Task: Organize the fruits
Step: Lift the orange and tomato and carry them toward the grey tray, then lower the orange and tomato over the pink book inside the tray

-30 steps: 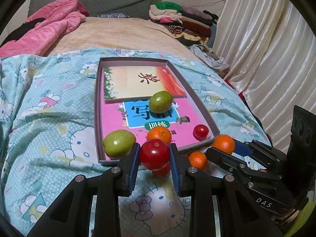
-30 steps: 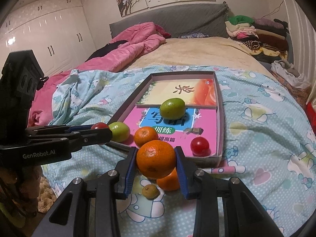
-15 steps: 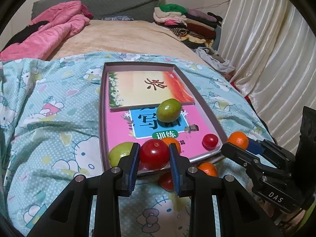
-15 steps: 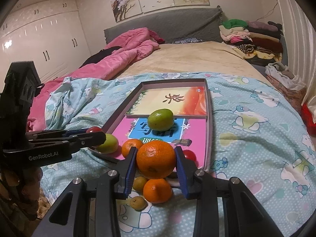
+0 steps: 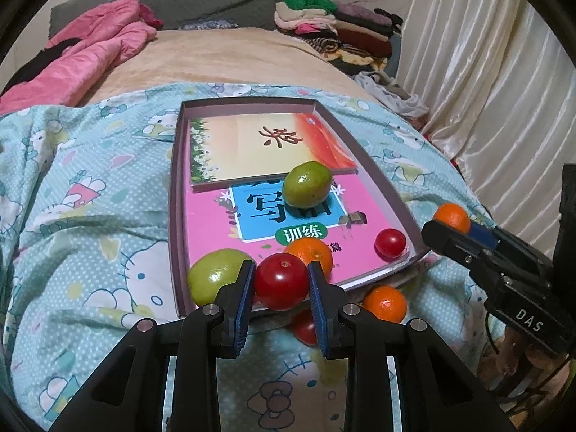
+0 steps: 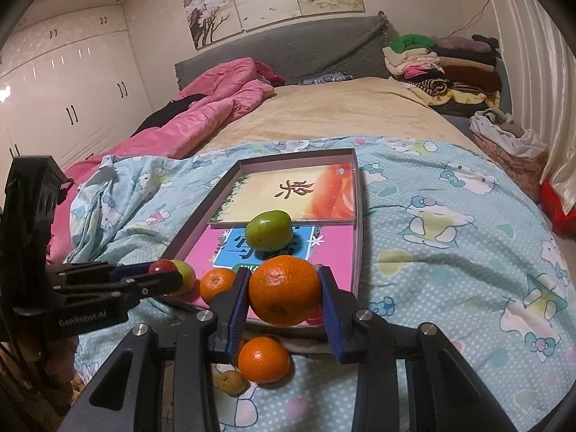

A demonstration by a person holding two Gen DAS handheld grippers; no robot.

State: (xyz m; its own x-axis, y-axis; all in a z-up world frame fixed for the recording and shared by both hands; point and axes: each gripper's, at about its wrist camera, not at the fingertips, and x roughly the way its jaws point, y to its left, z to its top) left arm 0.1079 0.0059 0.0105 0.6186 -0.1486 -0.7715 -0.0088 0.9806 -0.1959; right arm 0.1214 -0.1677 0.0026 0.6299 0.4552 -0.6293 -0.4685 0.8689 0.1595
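Note:
My left gripper [image 5: 280,284] is shut on a red tomato [image 5: 280,280], held over the near edge of the shallow box tray [image 5: 174,194]. My right gripper [image 6: 284,295] is shut on an orange [image 6: 284,289], also above the tray's near edge. Inside the tray lie a green fruit [image 5: 306,183] in the middle, another green fruit [image 5: 212,273] at the near left corner, an orange [image 5: 309,250] and a small red tomato [image 5: 390,242]. On the blanket before the tray rest an orange [image 6: 263,359], a red tomato [image 5: 304,325] and a small yellowish fruit [image 6: 230,381].
The tray lies on a light-blue cartoon blanket [image 5: 90,216] on a bed, with two booklets [image 5: 266,147] as its floor. A pink quilt [image 6: 201,122] lies at the far left, folded clothes [image 6: 442,61] at the far right, curtains [image 5: 504,90] to the right.
Both grippers, still holding their fruits, have moved forward from over the blanket to over the tray's near edge, and the loose fruit on the blanket has dropped lower in view.

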